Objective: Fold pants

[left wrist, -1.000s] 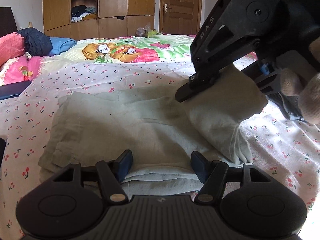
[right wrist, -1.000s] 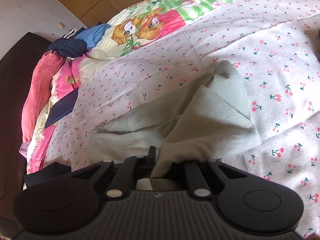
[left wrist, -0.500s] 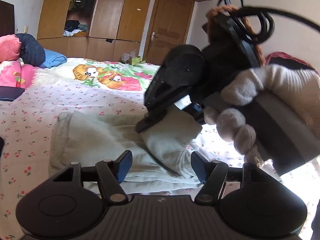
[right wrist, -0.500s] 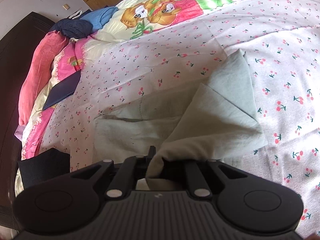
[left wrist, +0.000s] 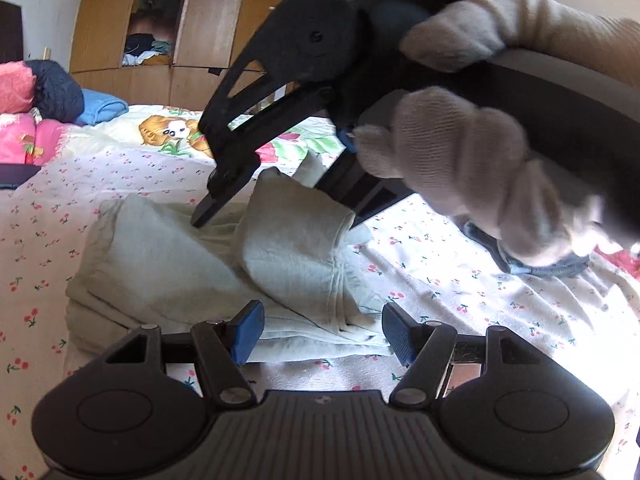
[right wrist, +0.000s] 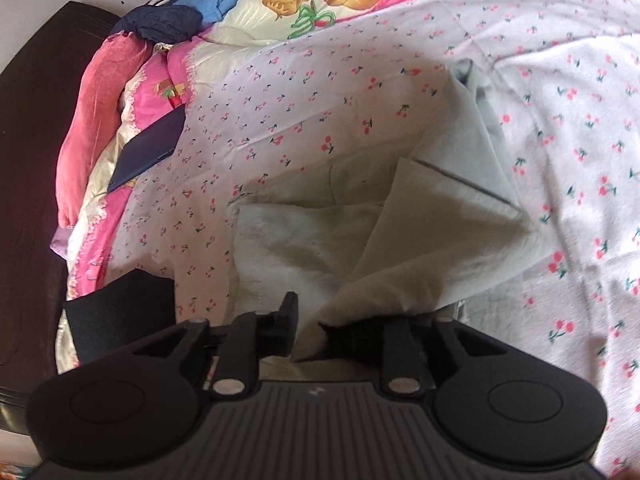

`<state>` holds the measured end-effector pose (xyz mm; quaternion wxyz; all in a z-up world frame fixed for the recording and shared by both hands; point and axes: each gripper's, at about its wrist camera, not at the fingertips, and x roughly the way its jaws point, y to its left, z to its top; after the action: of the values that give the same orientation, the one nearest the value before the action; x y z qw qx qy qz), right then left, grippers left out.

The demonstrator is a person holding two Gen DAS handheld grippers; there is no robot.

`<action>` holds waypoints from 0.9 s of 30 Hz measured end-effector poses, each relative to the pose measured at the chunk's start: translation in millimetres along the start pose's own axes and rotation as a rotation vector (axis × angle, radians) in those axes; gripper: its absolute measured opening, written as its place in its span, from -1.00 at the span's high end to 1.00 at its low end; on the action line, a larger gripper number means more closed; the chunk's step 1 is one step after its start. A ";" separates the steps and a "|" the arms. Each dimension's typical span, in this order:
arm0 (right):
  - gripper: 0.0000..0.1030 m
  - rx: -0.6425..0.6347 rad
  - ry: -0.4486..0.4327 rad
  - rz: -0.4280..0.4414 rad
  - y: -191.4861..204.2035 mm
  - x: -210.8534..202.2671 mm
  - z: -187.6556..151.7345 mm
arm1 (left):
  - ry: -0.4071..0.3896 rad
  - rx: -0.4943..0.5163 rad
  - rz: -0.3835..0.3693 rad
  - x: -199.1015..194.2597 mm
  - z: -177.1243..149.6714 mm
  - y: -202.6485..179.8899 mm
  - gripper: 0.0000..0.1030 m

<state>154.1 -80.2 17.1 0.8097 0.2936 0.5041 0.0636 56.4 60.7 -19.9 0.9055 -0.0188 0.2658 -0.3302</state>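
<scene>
Pale green pants (left wrist: 168, 264) lie partly folded on the cherry-print bedsheet (left wrist: 460, 292). One end (left wrist: 292, 236) is doubled over toward the middle and still hangs at my right gripper (left wrist: 272, 220), held by a gloved hand (left wrist: 460, 160). In the right wrist view the right gripper (right wrist: 320, 328) has its jaws opening; the cloth end (right wrist: 440, 232) lies loosely between them, draped over the right finger and clear of the left finger (right wrist: 288, 316). My left gripper (left wrist: 322, 334) hovers open at the near edge of the pants with nothing between its blue pads.
Pink pillows (left wrist: 16, 120) and navy and blue clothes (left wrist: 56, 92) are piled at the head of the bed. A dark flat item (right wrist: 148, 152) and a black cloth (right wrist: 120, 304) lie beside the dark headboard (right wrist: 32, 120). Behind the bed stands a wooden wardrobe (left wrist: 200, 20).
The right gripper carried the pants end leftward over the folded part, and its jaws have parted from the cloth. The left gripper drew back a little and tilted upward.
</scene>
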 end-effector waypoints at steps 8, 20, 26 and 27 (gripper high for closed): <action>0.35 0.024 -0.056 -0.048 -15.7 -10.4 8.7 | -0.013 -0.067 -0.019 0.1 2.9 8.6 -0.51; 0.35 -0.075 0.026 -0.005 23.7 -22.5 -7.7 | -0.056 -0.012 0.048 -5.7 3.9 -7.5 -0.52; 0.24 -0.097 -0.070 -0.149 3.7 -41.2 9.0 | -0.029 -0.154 0.010 -3.4 6.2 18.5 -0.52; 0.24 -0.065 -0.062 -0.160 -5.2 -41.0 12.3 | -0.025 -0.178 -0.009 -3.2 5.8 22.6 -0.52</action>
<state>143.8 -105.9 50.2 0.8366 0.2276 0.4983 0.0057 70.5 79.4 -18.2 0.9021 -0.1045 0.2827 -0.3088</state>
